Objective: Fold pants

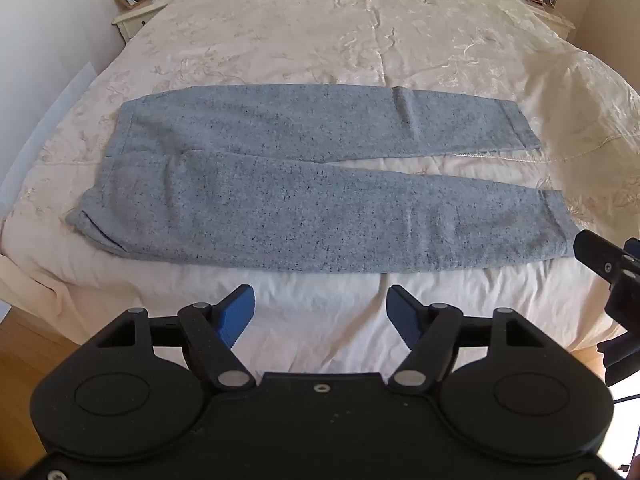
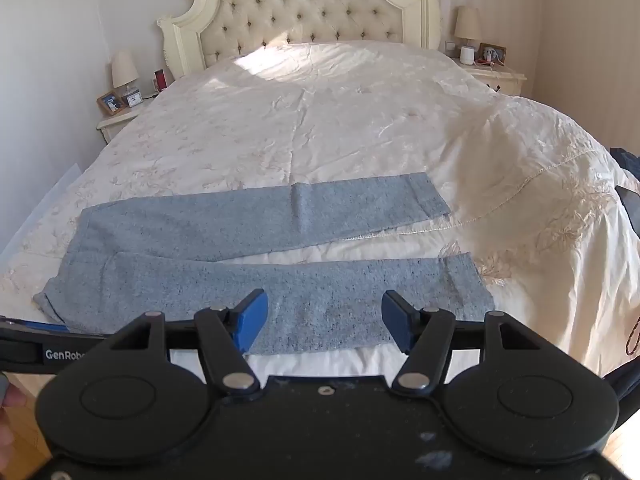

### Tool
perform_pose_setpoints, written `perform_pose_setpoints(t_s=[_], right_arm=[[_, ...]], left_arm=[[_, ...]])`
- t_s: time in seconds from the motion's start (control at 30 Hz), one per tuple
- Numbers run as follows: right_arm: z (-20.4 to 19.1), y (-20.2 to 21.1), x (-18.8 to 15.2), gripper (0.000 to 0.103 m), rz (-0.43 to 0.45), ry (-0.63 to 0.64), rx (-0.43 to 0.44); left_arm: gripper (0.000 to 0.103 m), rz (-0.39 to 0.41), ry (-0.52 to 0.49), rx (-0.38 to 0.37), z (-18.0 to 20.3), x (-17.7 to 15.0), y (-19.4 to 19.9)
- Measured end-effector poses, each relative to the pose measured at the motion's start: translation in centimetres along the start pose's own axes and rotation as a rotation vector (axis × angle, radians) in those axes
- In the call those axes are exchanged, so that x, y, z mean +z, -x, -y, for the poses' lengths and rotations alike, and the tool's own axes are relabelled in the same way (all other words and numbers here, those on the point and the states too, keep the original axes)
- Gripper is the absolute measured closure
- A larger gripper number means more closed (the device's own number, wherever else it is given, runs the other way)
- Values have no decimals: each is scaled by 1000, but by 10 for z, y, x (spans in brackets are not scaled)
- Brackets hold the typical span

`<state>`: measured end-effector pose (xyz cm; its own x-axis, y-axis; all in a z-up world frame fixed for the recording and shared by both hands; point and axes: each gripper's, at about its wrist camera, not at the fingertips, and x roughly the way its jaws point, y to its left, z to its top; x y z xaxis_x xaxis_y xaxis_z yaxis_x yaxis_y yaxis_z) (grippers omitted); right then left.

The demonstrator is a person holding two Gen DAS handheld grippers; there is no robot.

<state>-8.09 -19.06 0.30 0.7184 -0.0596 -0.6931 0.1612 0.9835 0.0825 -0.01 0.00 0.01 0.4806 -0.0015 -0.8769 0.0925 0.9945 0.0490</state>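
Grey-blue sweatpants (image 1: 304, 184) lie flat across the foot of the bed, waistband at the left, both legs spread toward the right with a gap between them. They also show in the right wrist view (image 2: 256, 256). My left gripper (image 1: 320, 300) is open and empty, hovering over the bare sheet just in front of the near leg. My right gripper (image 2: 324, 308) is open and empty, just above the near leg's front edge toward the cuff. The right gripper's black body (image 1: 612, 272) shows at the right edge of the left wrist view.
The bed has a cream embroidered cover (image 1: 360, 40) and a tufted headboard (image 2: 312, 8). Nightstands with lamps, a clock and photo frames stand at the far left (image 2: 120, 100) and far right (image 2: 488, 64). Wood floor (image 1: 24, 368) lies below the bed's foot edge.
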Motion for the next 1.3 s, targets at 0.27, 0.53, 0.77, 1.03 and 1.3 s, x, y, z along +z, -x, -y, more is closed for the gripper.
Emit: perform_pose_setpoints(t_s=[0.27, 0.53, 0.77, 1.03, 1.3], right_arm=[[1, -5, -1, 38, -15, -10, -8], [0, -8, 3, 37, -17, -22, -4], [-3, -9, 3, 37, -28, -4, 10], [-1, -6, 3, 37, -26, -2, 10], [-4, -3, 4, 37, -22, 13, 14]], left_arm=[[30, -6, -1, -7, 2, -2, -2], [30, -31, 0, 12, 1, 1, -7], [30, -50, 2, -2, -1, -2, -8], [30, -41, 9, -11, -2, -2, -7], [30, -36, 8, -5, -4, -2, -6]])
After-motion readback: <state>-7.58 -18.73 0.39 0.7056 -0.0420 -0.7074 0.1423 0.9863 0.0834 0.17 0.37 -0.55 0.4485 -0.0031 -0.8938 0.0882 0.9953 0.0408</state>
